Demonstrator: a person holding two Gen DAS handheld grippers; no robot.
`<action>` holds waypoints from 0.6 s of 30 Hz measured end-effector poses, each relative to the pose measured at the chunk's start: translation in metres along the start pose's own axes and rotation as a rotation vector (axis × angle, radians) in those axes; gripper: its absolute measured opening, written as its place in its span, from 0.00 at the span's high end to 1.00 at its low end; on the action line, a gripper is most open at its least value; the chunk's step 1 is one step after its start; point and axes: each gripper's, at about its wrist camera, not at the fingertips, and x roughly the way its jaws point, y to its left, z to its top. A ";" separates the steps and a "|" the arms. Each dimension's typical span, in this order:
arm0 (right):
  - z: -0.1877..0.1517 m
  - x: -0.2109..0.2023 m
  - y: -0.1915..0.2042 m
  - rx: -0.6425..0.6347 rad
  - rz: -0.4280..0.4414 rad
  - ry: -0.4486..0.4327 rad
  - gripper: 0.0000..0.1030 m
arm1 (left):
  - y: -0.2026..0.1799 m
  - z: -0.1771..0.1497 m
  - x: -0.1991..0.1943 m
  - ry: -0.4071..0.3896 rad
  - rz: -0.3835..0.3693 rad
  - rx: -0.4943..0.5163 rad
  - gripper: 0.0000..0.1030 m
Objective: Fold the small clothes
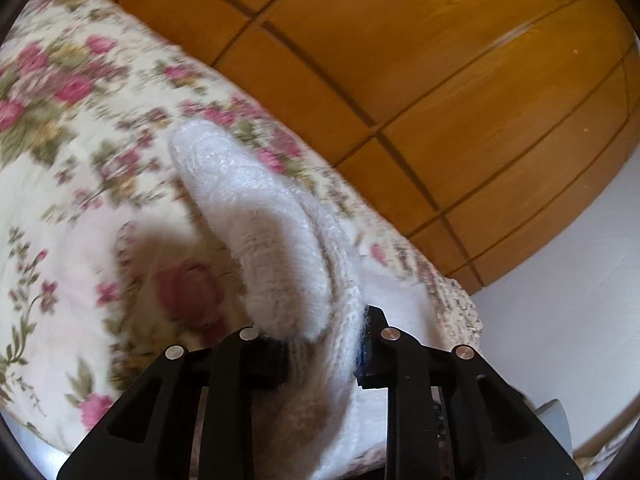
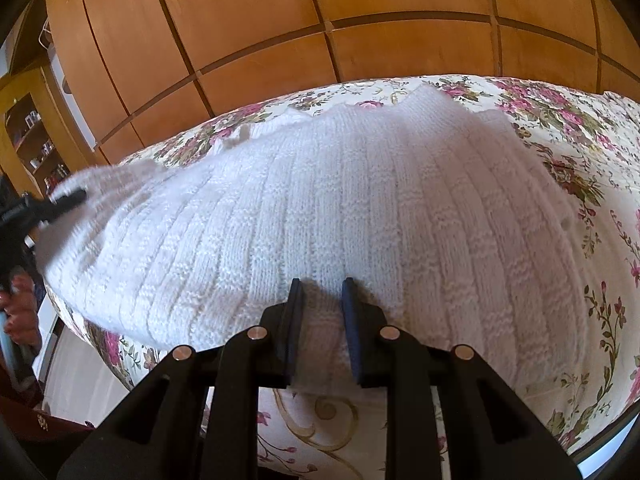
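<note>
A small white knitted garment (image 2: 340, 208) lies spread on the floral bedspread (image 2: 580, 152). My left gripper (image 1: 324, 344) is shut on its left edge (image 1: 280, 248) and lifts that part off the bed; the knit drapes between and over the fingers. The left gripper also shows in the right wrist view (image 2: 68, 198) at the garment's far left corner. My right gripper (image 2: 320, 312) rests on the garment's near edge, its jaws a little apart with a fold of knit between them.
A wooden panelled wardrobe (image 2: 320, 20) stands behind the bed. A wooden shelf unit (image 2: 28, 140) with small items is at the far left. A white wall (image 1: 560, 280) is beyond the bed's edge. My hand (image 2: 20, 308) shows at the left.
</note>
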 end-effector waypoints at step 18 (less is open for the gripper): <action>0.002 -0.001 -0.007 0.054 0.055 0.016 0.73 | -0.102 0.010 0.034 0.051 -0.151 0.166 0.78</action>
